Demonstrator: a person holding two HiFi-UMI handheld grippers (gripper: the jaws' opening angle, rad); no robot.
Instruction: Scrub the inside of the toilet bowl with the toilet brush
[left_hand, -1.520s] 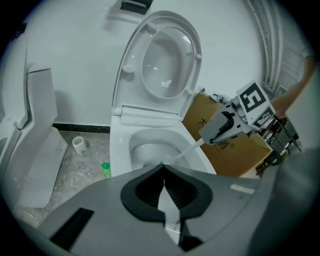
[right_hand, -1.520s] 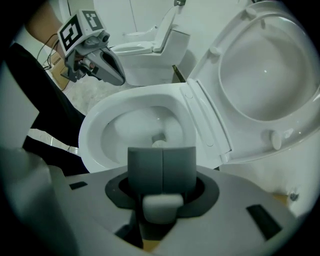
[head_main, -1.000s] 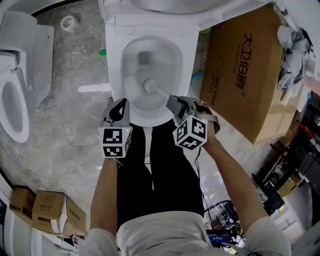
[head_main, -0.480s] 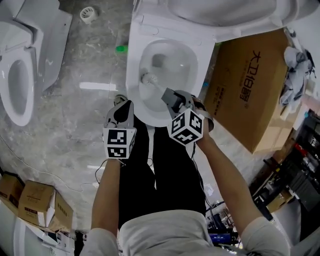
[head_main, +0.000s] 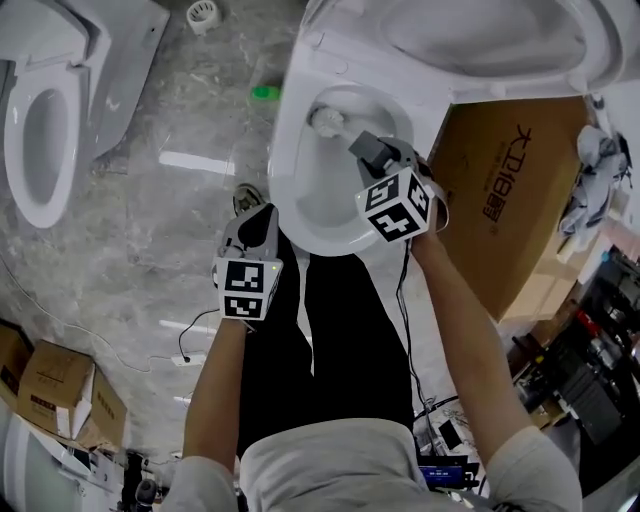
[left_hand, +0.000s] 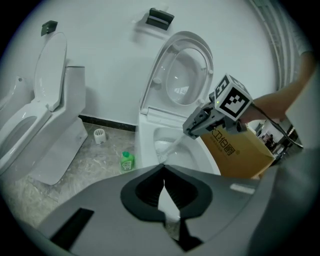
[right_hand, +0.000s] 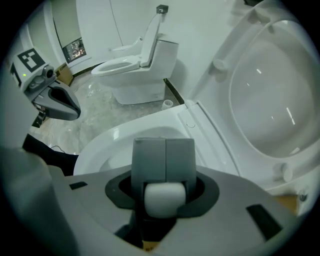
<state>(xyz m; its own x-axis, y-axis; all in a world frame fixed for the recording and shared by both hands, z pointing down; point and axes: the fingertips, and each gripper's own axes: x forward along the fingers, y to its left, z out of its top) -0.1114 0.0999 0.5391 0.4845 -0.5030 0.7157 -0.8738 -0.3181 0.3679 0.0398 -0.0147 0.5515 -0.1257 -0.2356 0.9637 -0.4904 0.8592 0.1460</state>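
Right tongs (right_hand: 164, 150) are clamped on the rounded white end of the long white plastic toilet brush (head_main: 325, 120). The handle runs forward and down from their tips, and its bristle head lies inside the white ceramic toilet bowl (head_main: 300, 205), against the bowl's far wall ahead of these tongs. The right tongs hang over the bowl's opening, a little above the rim. Beyond them the white oval toilet lid (head_main: 480, 40) stands raised.

Left tongs (left_hand: 164, 186) are pressed together at their tips, with nothing between them. They are held outside the bowl, beside its near rim and well apart from the brush, to the left of the right tongs and nearer the person's body. They point towards the bowl and the other tongs.

To the right of the right tongs, a large brown cardboard box (head_main: 500, 200) with dark printed characters stands just beside the toilet. Ahead of the left tongs, a small green bottle (left_hand: 127, 161) sits on the grey marbled stone floor (head_main: 150, 230) near the toilet's base. Farther off stands a small white slotted cup (left_hand: 99, 135). Well to the left of the left tongs is a second white toilet (left_hand: 45, 120), with its seat lid up.
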